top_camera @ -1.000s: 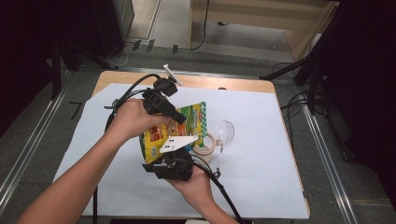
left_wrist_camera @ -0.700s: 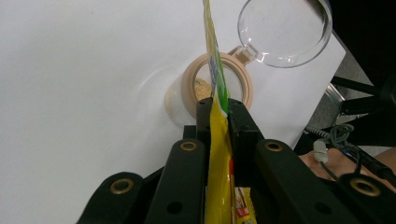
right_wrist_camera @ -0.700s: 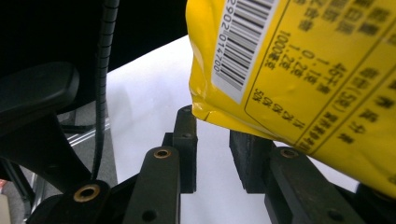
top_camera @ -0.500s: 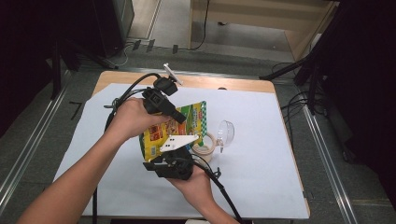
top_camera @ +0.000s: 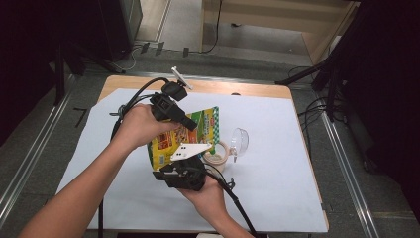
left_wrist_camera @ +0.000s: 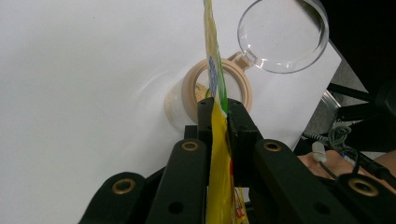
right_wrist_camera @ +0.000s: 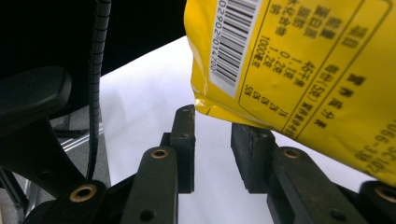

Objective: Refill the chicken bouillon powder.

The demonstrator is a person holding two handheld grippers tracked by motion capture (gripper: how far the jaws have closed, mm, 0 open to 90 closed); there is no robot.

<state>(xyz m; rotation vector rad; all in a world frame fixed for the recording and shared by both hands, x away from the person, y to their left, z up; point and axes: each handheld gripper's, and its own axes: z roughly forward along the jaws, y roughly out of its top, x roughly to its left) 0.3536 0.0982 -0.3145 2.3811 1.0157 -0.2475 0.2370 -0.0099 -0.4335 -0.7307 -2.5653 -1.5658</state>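
Note:
A yellow and green snack packet (top_camera: 173, 144) hangs above the white sheet. My left gripper (top_camera: 194, 126) reaches in from the upper left and is shut on the packet's top edge. In the left gripper view the thin packet (left_wrist_camera: 219, 172) is pinched between the pads of the left gripper (left_wrist_camera: 218, 105). Below it stands an open jar with a beige rim (left_wrist_camera: 243, 86). My right gripper (top_camera: 185, 157) comes from below. In the right gripper view the jaws of the right gripper (right_wrist_camera: 212, 126) stand apart. The packet's lower corner (right_wrist_camera: 303, 60) lies just over the tips, not pinched.
The jar (top_camera: 220, 159) sits right of the packet, its clear hinged lid (top_camera: 239, 141) swung open to the right. A white sheet (top_camera: 277, 173) covers the wooden table (top_camera: 237, 88). A small white object (top_camera: 178, 77) lies at the far edge. Cables trail from both grippers.

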